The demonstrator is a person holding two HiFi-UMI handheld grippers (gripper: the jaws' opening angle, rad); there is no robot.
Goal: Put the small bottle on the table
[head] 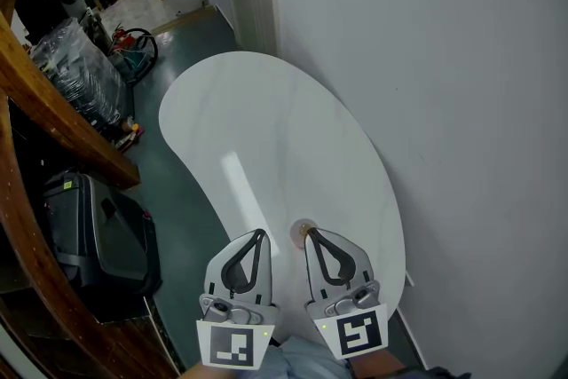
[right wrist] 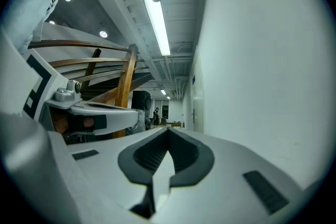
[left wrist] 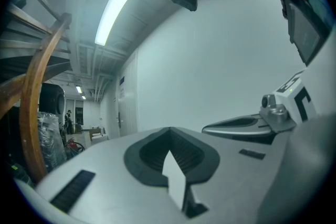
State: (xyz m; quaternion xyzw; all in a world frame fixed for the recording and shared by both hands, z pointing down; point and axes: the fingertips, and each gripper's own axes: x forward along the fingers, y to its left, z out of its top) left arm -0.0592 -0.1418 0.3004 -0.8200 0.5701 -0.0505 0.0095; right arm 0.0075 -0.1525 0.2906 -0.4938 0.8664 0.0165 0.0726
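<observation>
Far left, the wooden rail and the black case on the floor sit well clear of the action; moving in, the left gripper is at the near edge of the white table, jaws pressed together with nothing between them, and its own view confirms it, dark pads meeting at the tip over empty air; just to its right, there's the small bottle, a little brownish round disc on the tabletop; only its top shows from the head view, so I judge it upright, long axis pointing up at the camera; it sits in the gap between the two tips, and in the picture it is right against the tip of the right gripper, a bit further from the left one; the right gripper is clenched too, empty, pads closed on each other in its own view; neither gripper view shows the bottle or the table at all, both look out level at the hall and the white wall, which suggests the bottle lies below their line, under and just ahead of the tips; so the bottle looks already set down and let go; if anything needs a touch, the right hand is the nearer one, and any pull-back should go straight away from the bottle, not sideways across it, or that closed tip could knock it over.
</observation>
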